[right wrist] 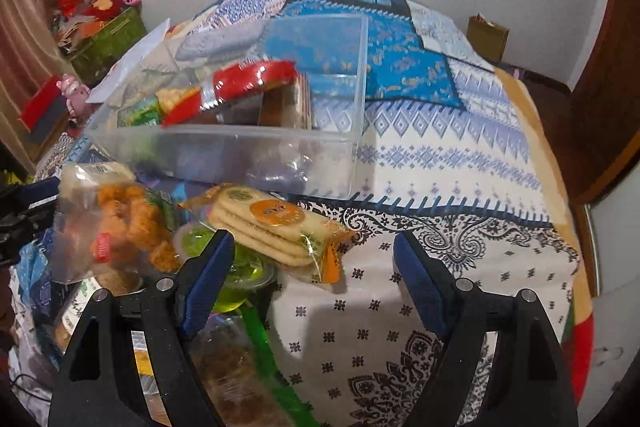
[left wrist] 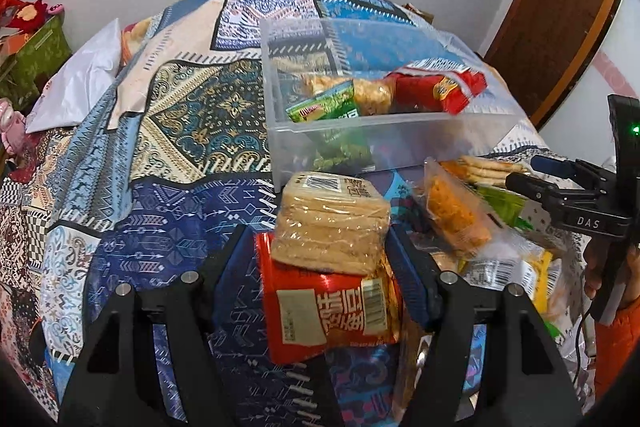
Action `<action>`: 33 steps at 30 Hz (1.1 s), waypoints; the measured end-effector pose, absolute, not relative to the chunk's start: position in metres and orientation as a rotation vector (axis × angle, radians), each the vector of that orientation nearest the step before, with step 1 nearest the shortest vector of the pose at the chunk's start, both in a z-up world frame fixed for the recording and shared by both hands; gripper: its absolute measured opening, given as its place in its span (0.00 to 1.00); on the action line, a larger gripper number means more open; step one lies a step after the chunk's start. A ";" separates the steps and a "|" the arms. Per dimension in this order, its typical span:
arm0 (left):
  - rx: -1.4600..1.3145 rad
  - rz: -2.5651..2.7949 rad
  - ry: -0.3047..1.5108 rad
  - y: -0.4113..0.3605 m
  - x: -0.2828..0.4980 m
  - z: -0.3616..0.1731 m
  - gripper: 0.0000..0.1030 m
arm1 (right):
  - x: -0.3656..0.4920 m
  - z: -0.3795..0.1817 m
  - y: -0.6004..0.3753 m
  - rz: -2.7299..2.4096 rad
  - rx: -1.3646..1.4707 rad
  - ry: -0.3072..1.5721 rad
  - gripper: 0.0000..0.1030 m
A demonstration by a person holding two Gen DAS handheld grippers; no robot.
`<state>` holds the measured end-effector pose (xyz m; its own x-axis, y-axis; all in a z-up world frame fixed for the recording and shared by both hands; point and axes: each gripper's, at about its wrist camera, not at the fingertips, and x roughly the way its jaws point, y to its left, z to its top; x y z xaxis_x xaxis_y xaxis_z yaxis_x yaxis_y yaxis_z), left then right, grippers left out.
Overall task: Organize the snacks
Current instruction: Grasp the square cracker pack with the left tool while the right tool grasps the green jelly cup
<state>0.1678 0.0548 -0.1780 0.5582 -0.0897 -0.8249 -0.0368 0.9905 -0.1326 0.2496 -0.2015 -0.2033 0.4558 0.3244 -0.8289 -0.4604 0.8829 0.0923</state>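
The left gripper (left wrist: pixel 328 251) is held level over the patchwork bedspread (left wrist: pixel 172 131), pointing at the clear plastic box (left wrist: pixel 384 135). Its fingers squeeze a clear pack of pale square crackers (left wrist: pixel 332 223), with a red foil snack bag (left wrist: pixel 332 311) under it. The right gripper (right wrist: pixel 314 267) hangs low with its fingers wide apart and holding nothing, just beside a pack of round biscuits (right wrist: pixel 272 227). More snacks already lie inside the box.

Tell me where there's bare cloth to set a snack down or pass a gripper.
Free: the white patterned cloth right of the clear plastic bin, and the blue patchwork cloth left of it. Crowded: the loose snack pile in front of the bin, between both grippers. Inside the bin, packets fill the near-left end; the far end looks bare.
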 end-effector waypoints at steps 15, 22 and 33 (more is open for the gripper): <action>-0.167 -0.014 0.961 0.052 0.190 -0.197 0.60 | 0.263 -0.212 -0.188 0.559 -0.114 0.983 0.77; -0.137 -0.005 0.919 0.047 0.184 -0.192 0.54 | 0.253 -0.205 -0.170 0.609 -0.172 0.931 0.50; -0.145 0.009 0.847 0.054 0.159 -0.170 0.54 | 0.228 -0.197 -0.166 0.653 -0.230 0.929 0.13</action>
